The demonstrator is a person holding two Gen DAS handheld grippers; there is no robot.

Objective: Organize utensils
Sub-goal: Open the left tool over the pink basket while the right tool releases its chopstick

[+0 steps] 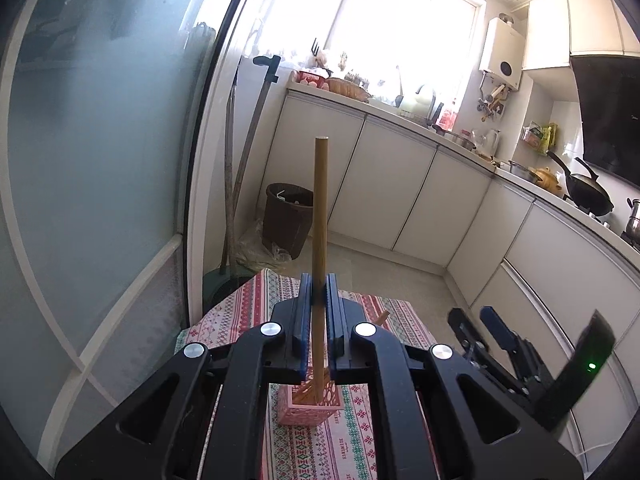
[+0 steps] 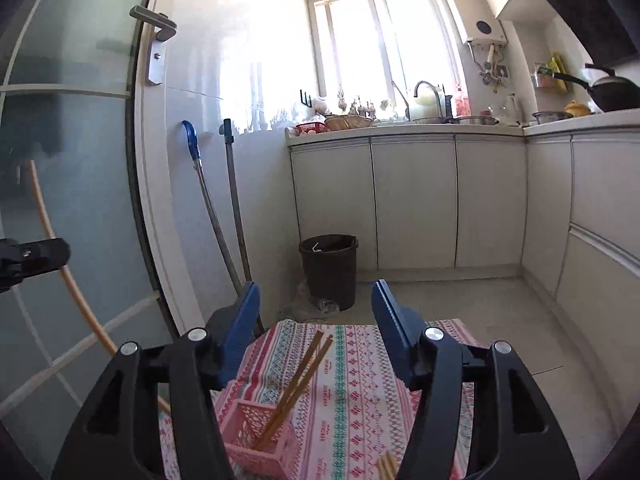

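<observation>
My left gripper [image 1: 319, 284] is shut on a wooden chopstick [image 1: 320, 208] that stands upright, its lower end down in a pink slotted basket [image 1: 310, 410] on the patterned tablecloth. In the right wrist view the same chopstick [image 2: 60, 268] shows at the far left, held by the left gripper [image 2: 32, 258]. My right gripper [image 2: 316, 300] is open and empty above the table. The pink basket [image 2: 260, 436] holds several chopsticks [image 2: 308, 368] leaning up to the right. More chopstick ends [image 2: 387, 466] lie on the cloth at the bottom edge.
The small table has a red and green patterned cloth [image 2: 360, 392]. A frosted glass door [image 2: 72, 160] stands to the left. A dark bin [image 2: 330, 270], two mop handles [image 2: 224, 216] and white cabinets [image 2: 412, 200] lie beyond. My right gripper shows at the right in the left wrist view [image 1: 472, 320].
</observation>
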